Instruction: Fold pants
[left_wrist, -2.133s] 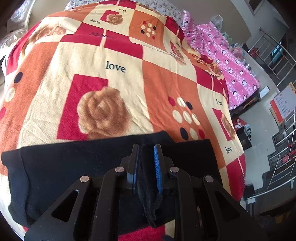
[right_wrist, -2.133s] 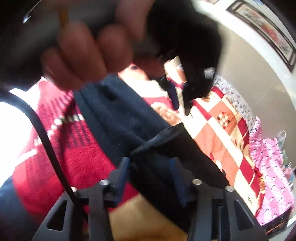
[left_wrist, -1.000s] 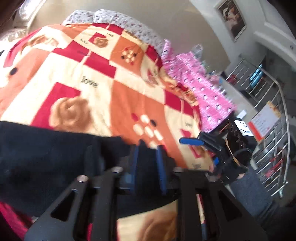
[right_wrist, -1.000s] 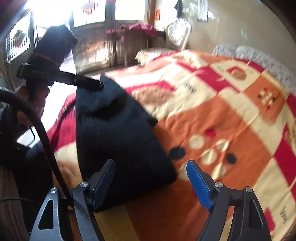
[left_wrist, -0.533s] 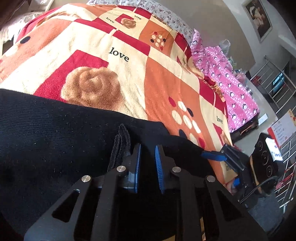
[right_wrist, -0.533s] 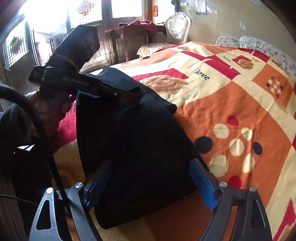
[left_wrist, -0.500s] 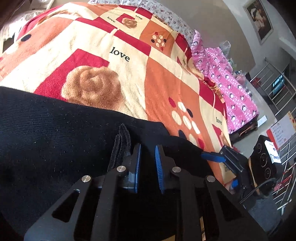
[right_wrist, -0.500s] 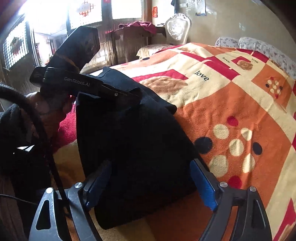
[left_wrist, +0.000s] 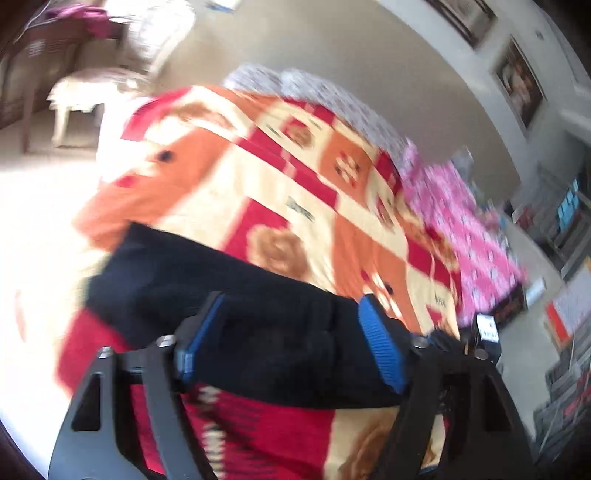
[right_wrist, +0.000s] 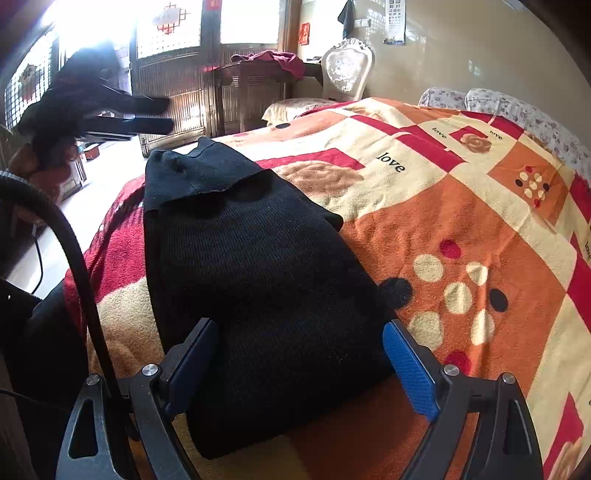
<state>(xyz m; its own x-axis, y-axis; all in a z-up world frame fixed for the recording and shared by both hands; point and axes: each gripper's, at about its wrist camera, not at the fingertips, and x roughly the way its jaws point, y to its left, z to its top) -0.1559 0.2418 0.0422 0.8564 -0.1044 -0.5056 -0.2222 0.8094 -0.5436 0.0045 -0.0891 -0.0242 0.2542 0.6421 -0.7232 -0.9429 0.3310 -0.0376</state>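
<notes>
The black pants (right_wrist: 266, 280) lie folded into a thick band on the bed, near its front edge. They also show in the blurred left wrist view (left_wrist: 258, 317). My right gripper (right_wrist: 299, 358) is open, its blue pads on either side of the near end of the pants, holding nothing. My left gripper (left_wrist: 291, 332) is open and empty, lifted above the pants. It also shows from the side in the right wrist view (right_wrist: 162, 114), raised above and beyond the far end of the pants.
The bed carries an orange, red and cream blanket (right_wrist: 461, 206) with roses and "love" print. A pink bedspread (left_wrist: 461, 221) lies to its right. A white chair (right_wrist: 347, 74) and a dark wooden table (right_wrist: 255, 85) stand beyond the bed.
My left gripper has opened, let go of the pants and swung up and away from them. The far end of the pants now lies loose. My right gripper has stayed open in place.
</notes>
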